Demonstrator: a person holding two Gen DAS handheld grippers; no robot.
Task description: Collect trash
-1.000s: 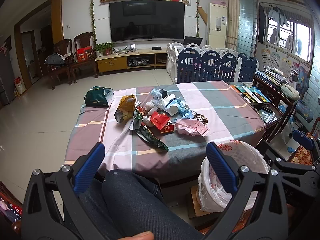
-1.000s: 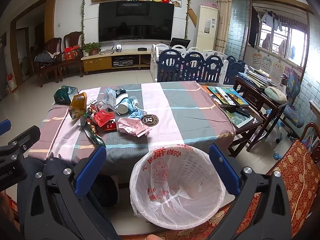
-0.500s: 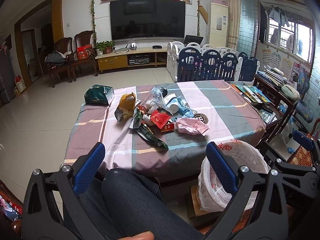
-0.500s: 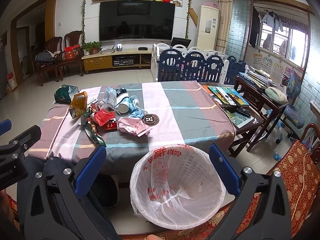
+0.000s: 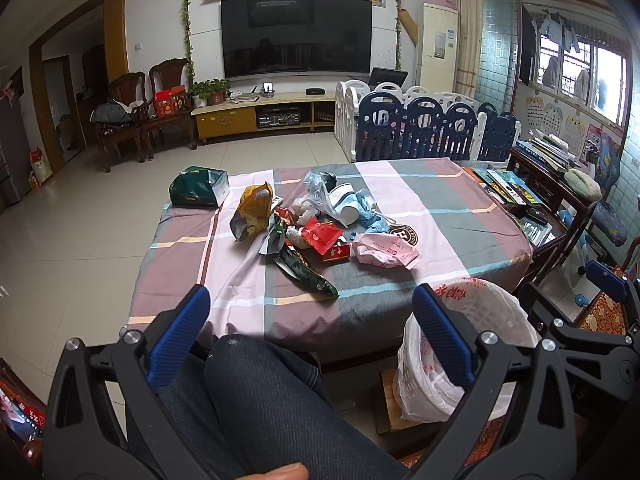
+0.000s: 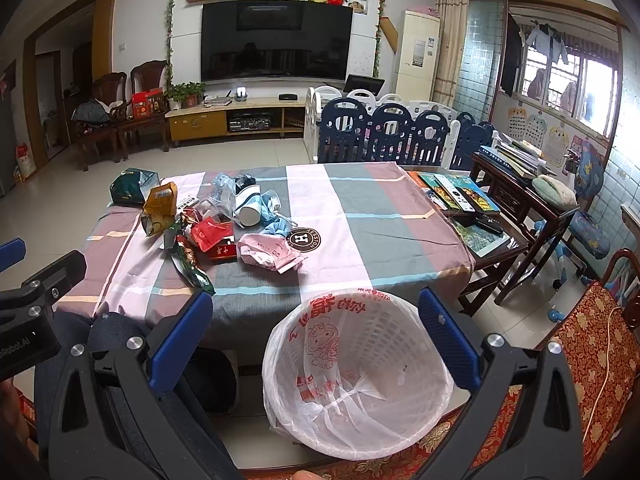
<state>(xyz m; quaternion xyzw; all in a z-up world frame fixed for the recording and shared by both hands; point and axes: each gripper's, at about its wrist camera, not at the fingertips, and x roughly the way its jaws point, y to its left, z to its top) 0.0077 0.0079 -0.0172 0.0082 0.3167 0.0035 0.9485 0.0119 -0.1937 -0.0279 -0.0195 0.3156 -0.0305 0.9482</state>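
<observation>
Trash lies in a heap on the checked tablecloth (image 5: 440, 208): a yellow snack bag (image 5: 254, 210), a red packet (image 5: 320, 236), a pink wrapper (image 5: 384, 254), a dark green wrapper (image 5: 308, 272) and a white cup (image 5: 344, 208). A white lined basket (image 6: 360, 372) stands on the floor at the table's near edge, with nothing in it. My left gripper (image 5: 310, 316) hangs open above a person's knee, short of the table. My right gripper (image 6: 314, 320) is open above the basket. The pink wrapper (image 6: 268, 254) and the red packet (image 6: 210, 234) also show in the right wrist view.
A green box (image 5: 200, 192) sits at the table's far left corner. Books (image 6: 456, 194) cover a dark side table on the right. A person's knee (image 5: 260, 392) is below the left gripper. A blue and white playpen fence (image 6: 392, 136) stands beyond the table.
</observation>
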